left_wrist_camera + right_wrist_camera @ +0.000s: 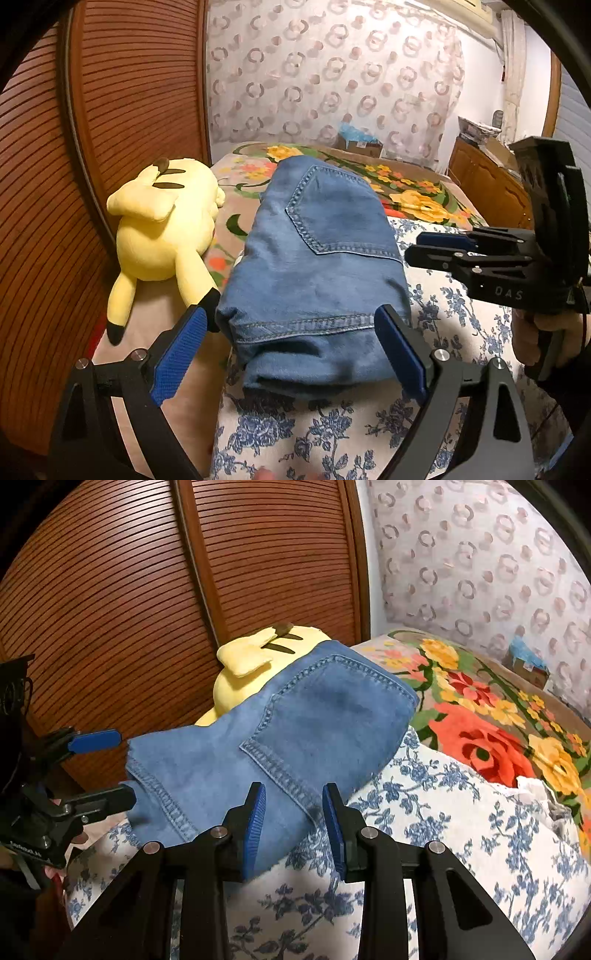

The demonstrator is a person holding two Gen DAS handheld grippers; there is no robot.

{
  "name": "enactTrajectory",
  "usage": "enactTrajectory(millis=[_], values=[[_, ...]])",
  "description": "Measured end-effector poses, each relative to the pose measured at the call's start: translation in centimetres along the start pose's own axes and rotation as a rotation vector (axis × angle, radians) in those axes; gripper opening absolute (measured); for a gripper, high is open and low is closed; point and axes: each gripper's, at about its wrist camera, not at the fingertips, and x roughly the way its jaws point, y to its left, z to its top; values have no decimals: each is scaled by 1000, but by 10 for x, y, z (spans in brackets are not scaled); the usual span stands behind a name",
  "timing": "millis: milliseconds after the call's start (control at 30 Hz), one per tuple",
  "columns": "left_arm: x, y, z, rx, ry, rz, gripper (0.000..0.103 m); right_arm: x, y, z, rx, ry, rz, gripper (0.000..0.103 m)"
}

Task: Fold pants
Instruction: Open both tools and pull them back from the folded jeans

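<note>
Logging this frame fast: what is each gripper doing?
Left gripper: open, holding nothing, fingers either side of the folded jeans.
Right gripper: open, holding nothing.

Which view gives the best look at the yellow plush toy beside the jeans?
The left wrist view. The plush toy shows nearly whole there, lying beside the folded jeans on the bed. In the right wrist view the jeans hide most of the toy; only its upper part shows.

Left wrist view close over the folded jeans (314,266) facing the curtain, right wrist view angled toward the wardrobe, both sharing them
</note>
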Motion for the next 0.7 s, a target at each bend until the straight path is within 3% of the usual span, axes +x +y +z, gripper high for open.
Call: enactTrajectory(millis=[333,667,700], values=[[-14,-14,-14,15,7,-44,92,-34,11,-19,24,-29,-24,35],[-38,-43,-21,65,-15,-84,56,-85,17,-46,53,-75,-74,37],[-40,-47,-22,70,-18,-90,55,-91,18,-50,59,-80,-80,37]])
